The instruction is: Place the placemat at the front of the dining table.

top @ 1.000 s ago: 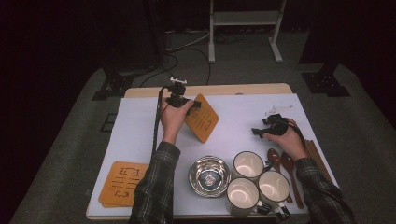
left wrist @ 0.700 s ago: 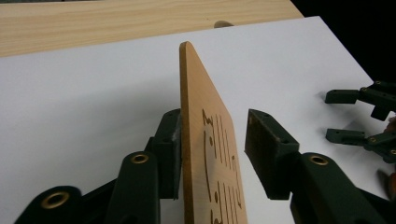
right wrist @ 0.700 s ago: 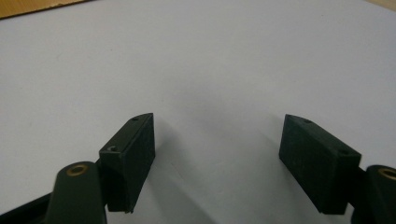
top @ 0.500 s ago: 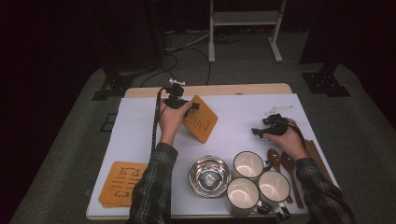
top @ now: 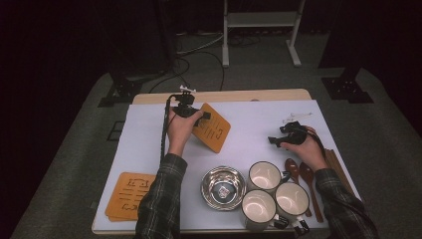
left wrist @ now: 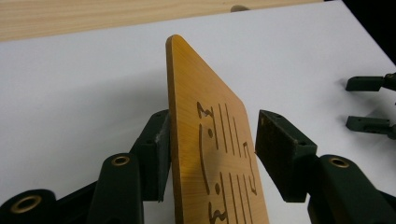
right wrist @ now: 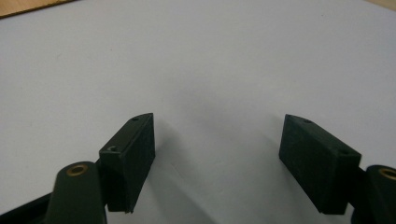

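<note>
A square wooden coaster [top: 213,131] with carved lines lies tilted on the white mat, its near edge raised. My left gripper [top: 199,115] is at that raised edge. In the left gripper view the coaster [left wrist: 210,158] stands on edge between the jaws of the left gripper [left wrist: 212,126]. One pad rests against its back and the other stands clear of its carved face. These jaws have just been opening. My right gripper [top: 274,140] rests on the mat to the right. The right gripper [right wrist: 219,126] is open with nothing between its fingers.
A stack of coasters [top: 130,195] lies at the front left. A steel bowl [top: 223,187] and three white mugs [top: 264,175] stand at the front. Wooden spoons [top: 303,177] and dark sticks [top: 341,169] lie beside the right hand. The white mat [top: 249,112] covers the table.
</note>
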Available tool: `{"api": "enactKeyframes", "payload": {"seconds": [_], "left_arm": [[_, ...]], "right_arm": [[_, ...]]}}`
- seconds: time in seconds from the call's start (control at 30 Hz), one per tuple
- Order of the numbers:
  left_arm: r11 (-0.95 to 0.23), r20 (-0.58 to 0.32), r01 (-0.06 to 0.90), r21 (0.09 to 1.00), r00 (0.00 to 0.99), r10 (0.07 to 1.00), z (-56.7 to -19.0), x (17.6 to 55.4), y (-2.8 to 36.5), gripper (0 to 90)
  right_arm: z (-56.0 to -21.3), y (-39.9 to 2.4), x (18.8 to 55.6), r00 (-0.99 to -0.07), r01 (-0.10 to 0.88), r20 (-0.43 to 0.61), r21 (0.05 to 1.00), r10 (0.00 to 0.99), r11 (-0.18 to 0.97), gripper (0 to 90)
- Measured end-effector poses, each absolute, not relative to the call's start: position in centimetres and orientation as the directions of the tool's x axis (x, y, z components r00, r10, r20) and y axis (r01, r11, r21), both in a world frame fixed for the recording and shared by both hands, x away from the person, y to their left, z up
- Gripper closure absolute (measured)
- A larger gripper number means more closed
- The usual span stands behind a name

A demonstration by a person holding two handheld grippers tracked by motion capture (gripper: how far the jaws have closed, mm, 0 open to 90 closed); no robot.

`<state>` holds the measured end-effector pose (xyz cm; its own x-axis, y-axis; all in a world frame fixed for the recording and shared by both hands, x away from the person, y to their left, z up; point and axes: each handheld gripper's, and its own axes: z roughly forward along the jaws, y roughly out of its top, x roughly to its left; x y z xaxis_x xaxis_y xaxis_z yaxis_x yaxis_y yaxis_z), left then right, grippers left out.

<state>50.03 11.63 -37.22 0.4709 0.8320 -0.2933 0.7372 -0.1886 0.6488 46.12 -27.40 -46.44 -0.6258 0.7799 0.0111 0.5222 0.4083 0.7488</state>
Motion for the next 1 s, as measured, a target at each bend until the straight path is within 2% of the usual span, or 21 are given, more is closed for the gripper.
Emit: {"api": "enactKeyframes", "payload": {"seconds": [1.0], "left_arm": [[-0.223, -0.254, 0.782, 0.582, 0.435, 0.864, -38.8, 48.7, 13.0, 35.4]], "right_arm": [[-46.4, -27.4, 46.1, -0.625, 0.522, 0.010, 0.749, 0.780, 0.409, 25.3]]}}
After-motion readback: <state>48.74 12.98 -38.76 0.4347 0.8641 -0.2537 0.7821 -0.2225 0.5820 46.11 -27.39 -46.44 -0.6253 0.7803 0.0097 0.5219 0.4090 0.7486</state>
